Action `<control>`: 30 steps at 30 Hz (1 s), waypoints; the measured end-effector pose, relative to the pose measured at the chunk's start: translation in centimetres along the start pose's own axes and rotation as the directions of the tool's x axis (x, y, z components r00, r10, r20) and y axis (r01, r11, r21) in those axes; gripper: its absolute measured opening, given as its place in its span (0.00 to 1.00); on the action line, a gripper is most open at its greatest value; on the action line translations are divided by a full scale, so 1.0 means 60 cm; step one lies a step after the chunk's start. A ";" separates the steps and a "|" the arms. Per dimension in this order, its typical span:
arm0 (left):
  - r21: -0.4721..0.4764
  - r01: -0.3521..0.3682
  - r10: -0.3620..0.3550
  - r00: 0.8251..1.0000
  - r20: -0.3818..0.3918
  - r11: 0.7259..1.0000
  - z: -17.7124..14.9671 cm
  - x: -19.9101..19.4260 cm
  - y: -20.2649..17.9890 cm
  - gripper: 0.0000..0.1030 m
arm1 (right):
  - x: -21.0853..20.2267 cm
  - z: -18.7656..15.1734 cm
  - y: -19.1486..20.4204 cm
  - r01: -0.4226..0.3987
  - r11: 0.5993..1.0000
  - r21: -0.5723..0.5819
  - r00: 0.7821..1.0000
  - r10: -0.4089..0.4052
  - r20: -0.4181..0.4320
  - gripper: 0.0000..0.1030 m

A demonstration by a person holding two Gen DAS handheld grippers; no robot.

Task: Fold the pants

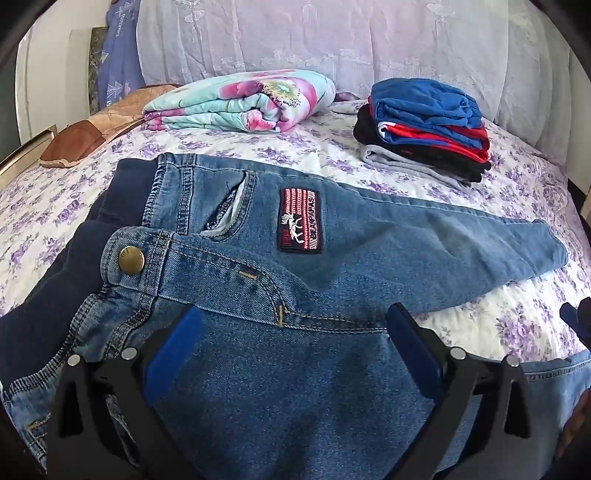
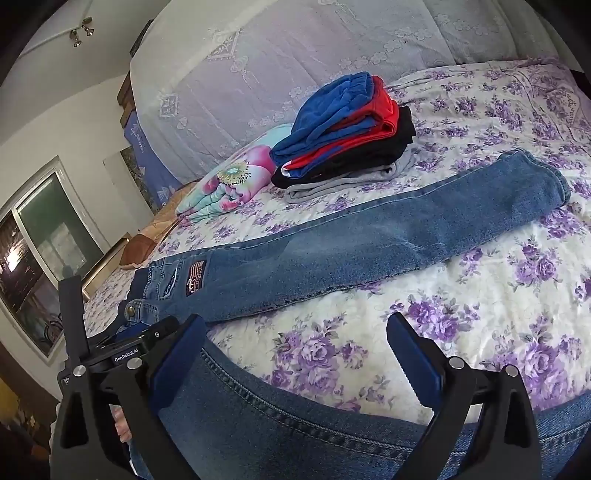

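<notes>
A pair of blue jeans [image 1: 369,243] lies spread on the flowered bedspread, waist to the left, with a brass button [image 1: 131,260] and a red patch [image 1: 301,220]. One leg stretches to the far right [image 2: 388,229]; the other leg runs along the near edge [image 2: 295,432]. My left gripper [image 1: 291,332] is open, hovering over the crotch area just below the fly. My right gripper [image 2: 295,339] is open above the near leg, with bedspread between its tips. The left gripper's body [image 2: 125,354] shows at the left of the right wrist view.
A stack of folded clothes [image 1: 424,125], blue, red, black and grey, sits behind the jeans; it also shows in the right wrist view [image 2: 347,136]. A folded floral blanket [image 1: 243,99] lies to its left. A brown pillow [image 1: 92,129] and lace-covered pillows [image 1: 332,33] line the back.
</notes>
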State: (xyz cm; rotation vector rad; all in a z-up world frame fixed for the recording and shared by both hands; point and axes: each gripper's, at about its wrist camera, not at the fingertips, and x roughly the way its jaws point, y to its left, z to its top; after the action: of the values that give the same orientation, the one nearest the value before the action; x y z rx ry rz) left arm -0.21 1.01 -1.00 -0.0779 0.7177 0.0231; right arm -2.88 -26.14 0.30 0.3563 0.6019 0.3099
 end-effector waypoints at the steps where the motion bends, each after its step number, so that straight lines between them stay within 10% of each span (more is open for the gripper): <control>1: -0.009 -0.003 0.003 1.000 -0.006 1.000 0.001 -0.002 0.000 0.95 | -0.004 0.001 -0.008 -0.012 1.000 0.011 1.000 0.012 0.004 0.96; 30: -0.009 -0.021 0.021 1.000 -0.020 1.000 0.004 -0.001 0.001 0.95 | -0.002 -0.003 -0.023 -0.033 0.999 0.014 0.999 0.033 0.006 0.96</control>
State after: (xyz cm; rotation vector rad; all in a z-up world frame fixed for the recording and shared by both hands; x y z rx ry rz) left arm -0.10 1.08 -0.77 -0.0792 0.7382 0.0455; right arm -2.85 -27.37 -0.32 0.3814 0.5930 0.3363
